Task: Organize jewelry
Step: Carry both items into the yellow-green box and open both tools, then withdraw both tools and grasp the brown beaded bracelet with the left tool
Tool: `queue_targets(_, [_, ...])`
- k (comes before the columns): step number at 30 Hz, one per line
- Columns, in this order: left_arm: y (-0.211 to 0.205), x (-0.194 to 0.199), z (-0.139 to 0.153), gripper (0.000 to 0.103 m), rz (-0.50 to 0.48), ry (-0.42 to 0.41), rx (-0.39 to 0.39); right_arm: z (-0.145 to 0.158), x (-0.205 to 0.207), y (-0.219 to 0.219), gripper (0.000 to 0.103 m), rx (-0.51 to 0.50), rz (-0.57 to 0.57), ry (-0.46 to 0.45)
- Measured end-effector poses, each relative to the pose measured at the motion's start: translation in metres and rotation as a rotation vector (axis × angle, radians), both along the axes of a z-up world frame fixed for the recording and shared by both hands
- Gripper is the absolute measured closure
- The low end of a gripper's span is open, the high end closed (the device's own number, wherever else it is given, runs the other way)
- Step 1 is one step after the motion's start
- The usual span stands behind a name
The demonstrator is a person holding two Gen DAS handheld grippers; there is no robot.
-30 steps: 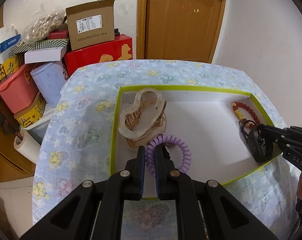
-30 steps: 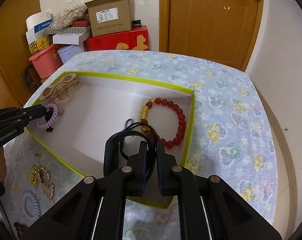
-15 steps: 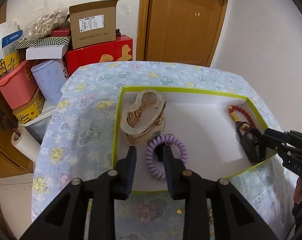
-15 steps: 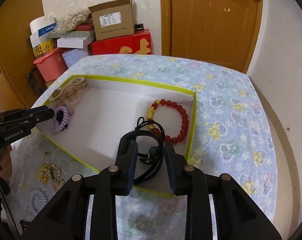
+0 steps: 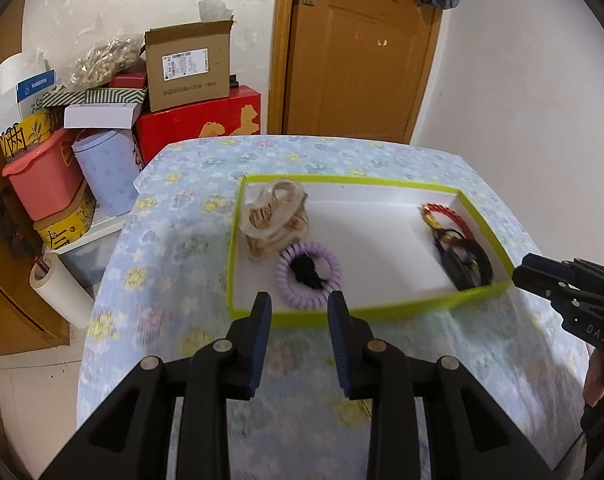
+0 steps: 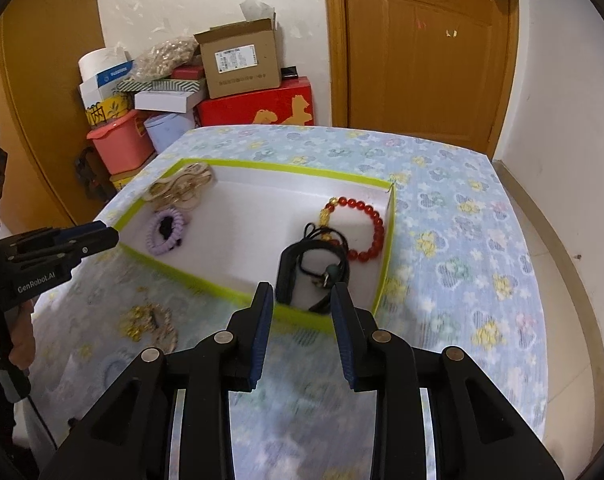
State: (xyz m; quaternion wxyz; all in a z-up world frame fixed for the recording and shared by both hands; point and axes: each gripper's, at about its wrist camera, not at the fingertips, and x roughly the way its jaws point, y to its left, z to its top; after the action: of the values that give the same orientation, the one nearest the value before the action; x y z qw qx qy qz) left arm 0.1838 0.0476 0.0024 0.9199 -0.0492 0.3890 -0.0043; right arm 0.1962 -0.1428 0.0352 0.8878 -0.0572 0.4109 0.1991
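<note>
Left wrist view shows the left gripper with its jaws standing apart and nothing between them; a second ago they were pinched on the purple spiral hair tie, which now lies flat on the white floor of the green-rimmed box, just beside the clear hair claw in the left corner. Right wrist view tells the same of the right gripper: jaws parted, empty, where a second ago they held the black band, now resting in the near right corner and touching the red bead bracelet. Both grippers have drawn back over the near wall of the box since the release

For the task, that looks like two more pieces stowed, and both grippers are free for the next pick. Gold jewellery and a pale ring-shaped piece, blurred, still lie on the flowered cloth in front of the box, between the two grippers, so sorting seems unfinished

Room to move: the middle of the box floor is bare, its low green rim is the one edge to clear on re-entry, and the cloth right of the box lies open up to the table's edge by the wall
</note>
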Motion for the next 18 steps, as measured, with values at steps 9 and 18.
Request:
queue_targets(9, [-0.014, -0.046, 0.007, 0.066, -0.021, -0.016, -0.011, 0.009, -0.046, -0.013, 0.072, 0.033, 0.005, -0.009])
queue_targets(18, [-0.026, -0.084, 0.005, 0.066, -0.044, -0.022, -0.027, 0.009, -0.084, -0.026, 0.072, 0.044, -0.001, 0.014])
